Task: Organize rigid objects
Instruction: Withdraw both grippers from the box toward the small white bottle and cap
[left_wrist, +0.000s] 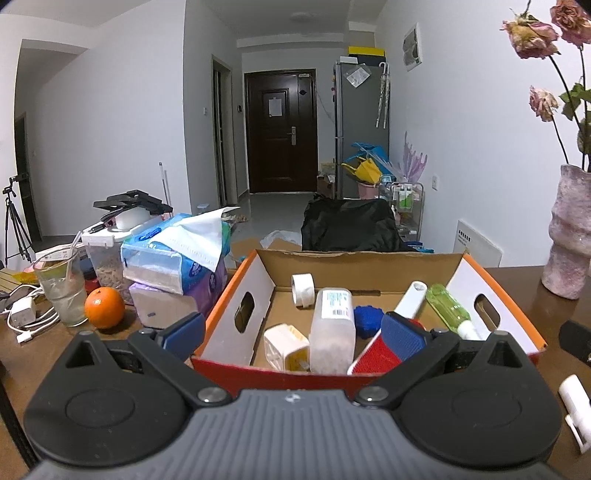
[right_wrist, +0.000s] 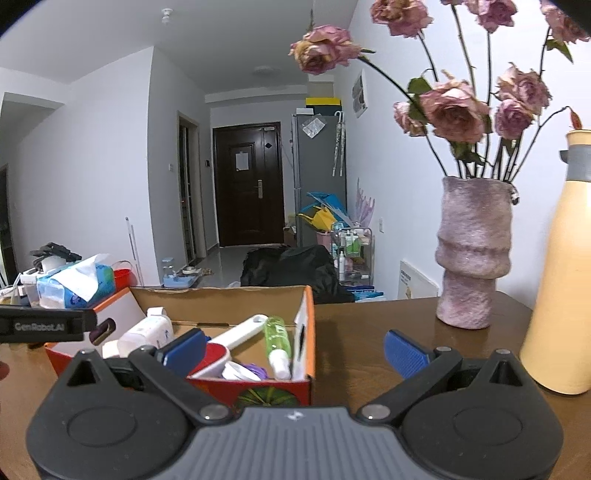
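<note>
An orange-edged cardboard box stands on the brown table. Inside lie a tape roll, a clear labelled bottle, a cream container, a blue round piece, a white-handled red brush and a green bottle. My left gripper is open, held just in front of the box's near wall. My right gripper is open at the box's near right corner, holding nothing.
Left of the box sit tissue packs, an orange, a plastic cup and a charger with cable. A pink vase of dried roses and a yellow flask stand at the right. A white object lies near the right edge.
</note>
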